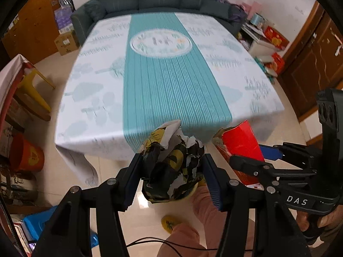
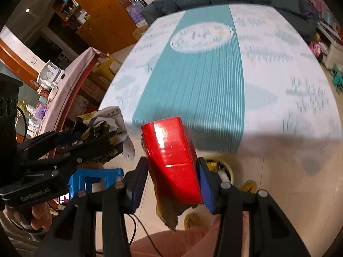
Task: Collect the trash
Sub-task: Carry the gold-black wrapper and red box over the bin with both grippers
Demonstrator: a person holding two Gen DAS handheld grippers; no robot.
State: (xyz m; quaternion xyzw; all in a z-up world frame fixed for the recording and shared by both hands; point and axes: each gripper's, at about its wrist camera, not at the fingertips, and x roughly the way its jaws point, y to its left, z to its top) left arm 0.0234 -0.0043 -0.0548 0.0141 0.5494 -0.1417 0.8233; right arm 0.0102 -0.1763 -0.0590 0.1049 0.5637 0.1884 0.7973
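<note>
Left tool grips crumpled paper, right tool a red carton, off the counter's near edge; next, binning both.

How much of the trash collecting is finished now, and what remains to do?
Done: no trash shows on the tablecloth. In hand: the left tongs grip a crumpled paper wad, and the right tongs grip a red box, both off the table. Left: dropping them, perhaps into the yellow bin partly visible on the floor below.

Crumpled torn paper wad, glossy red cardboard box, printed tablecloth
</note>
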